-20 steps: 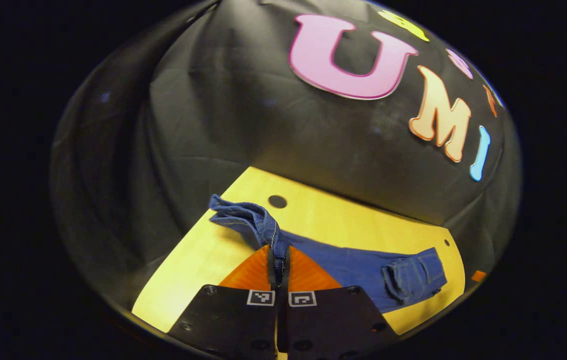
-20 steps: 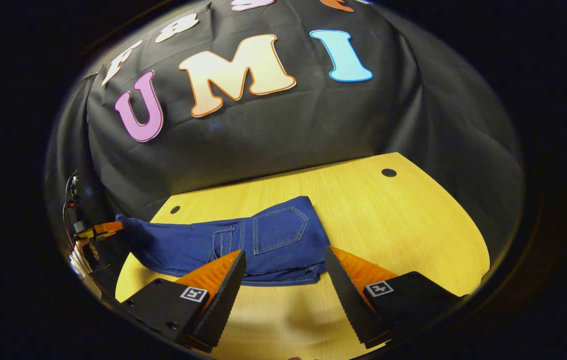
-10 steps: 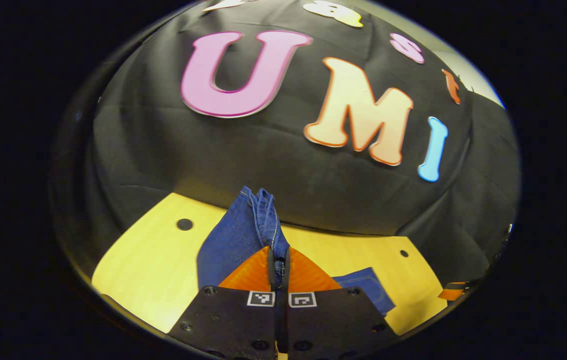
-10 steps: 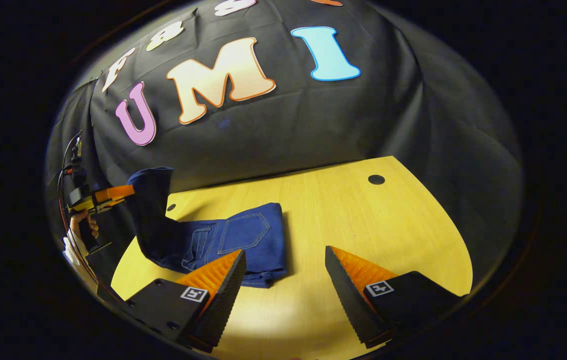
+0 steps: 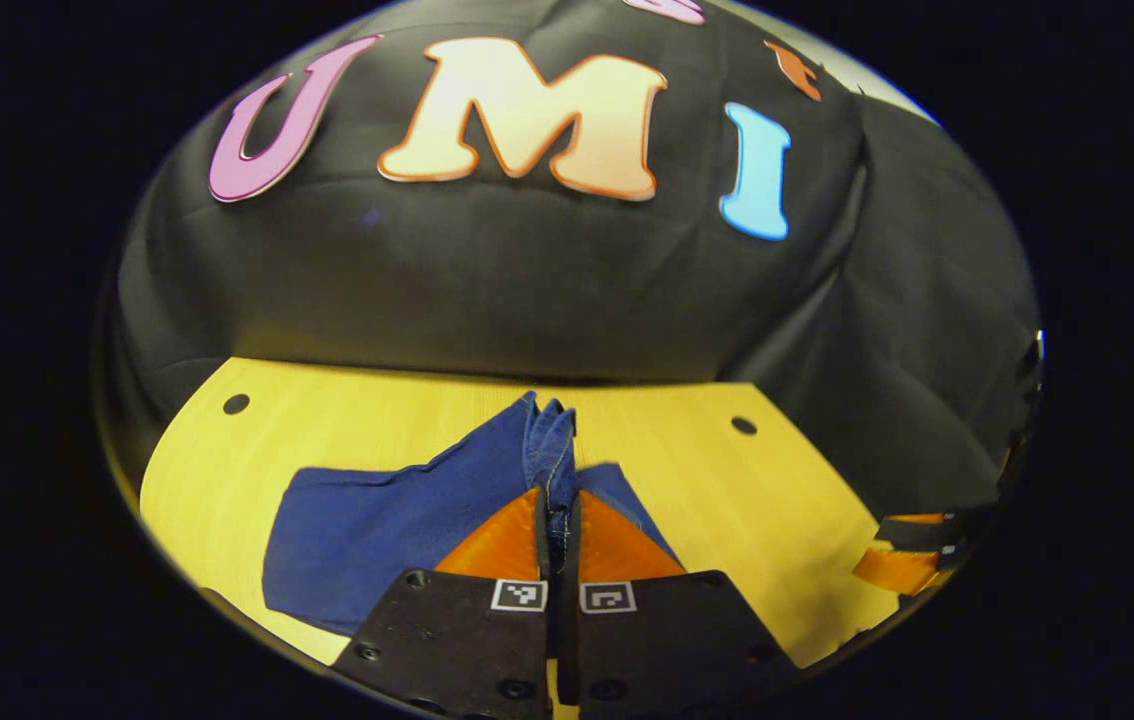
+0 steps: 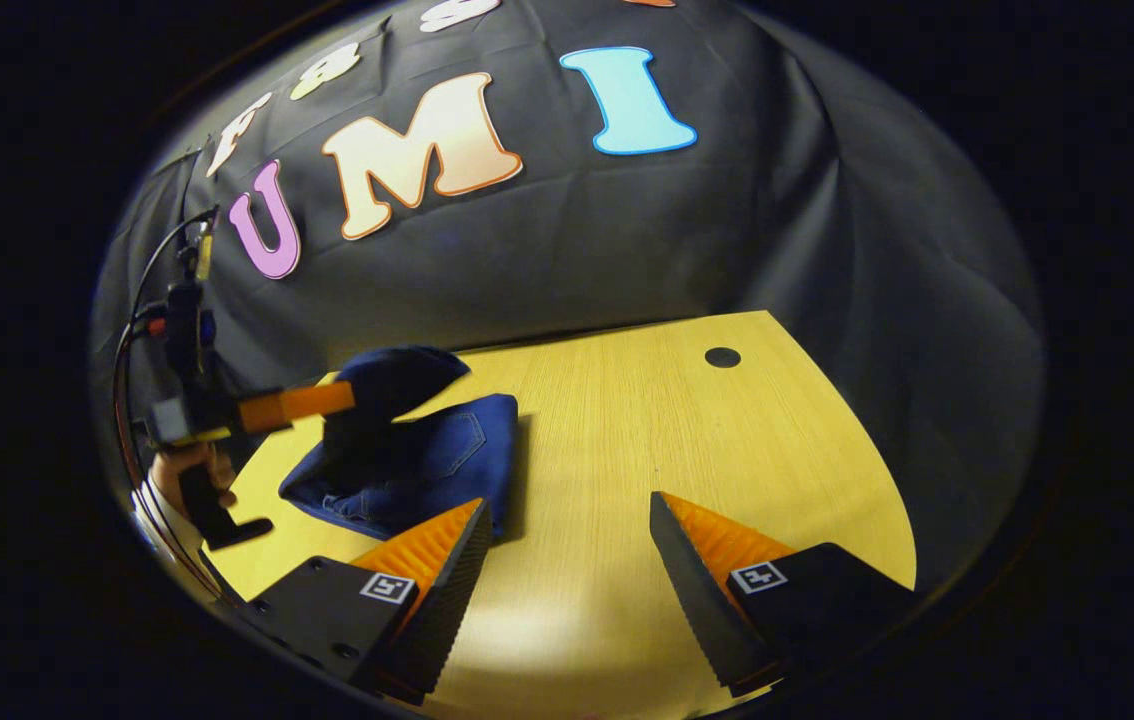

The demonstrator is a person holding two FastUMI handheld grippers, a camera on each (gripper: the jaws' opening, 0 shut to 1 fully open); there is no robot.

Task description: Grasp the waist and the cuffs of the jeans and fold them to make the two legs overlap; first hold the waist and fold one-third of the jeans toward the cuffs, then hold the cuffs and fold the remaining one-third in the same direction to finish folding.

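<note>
Dark blue jeans point(image 5: 377, 520) lie partly folded on the yellow wooden table point(image 5: 707, 480). My left gripper point(image 5: 557, 520) is shut on the cuff end, and the pinched denim stands up between its fingers above the lower layers. In the right gripper view the jeans point(image 6: 427, 460) form a bundle at the table's left, and the left gripper point(image 6: 312, 402) holds the lifted cuff end over the pocketed part. My right gripper point(image 6: 567, 535) stands open over bare table to the right of the jeans, with nothing between its fingers.
The table point(image 6: 707, 450) has round holes point(image 6: 722, 356) near its far corners. Black cloth walls close in behind and on both sides. A hand and white sleeve point(image 6: 172, 480) hold the left gripper's handle at the far left. The right gripper's fingers point(image 5: 902, 560) show at the table's right edge.
My left gripper has lifted the cuff end and carried it to the right over the waist part. The right gripper has stayed open and drawn back a little from the jeans.
</note>
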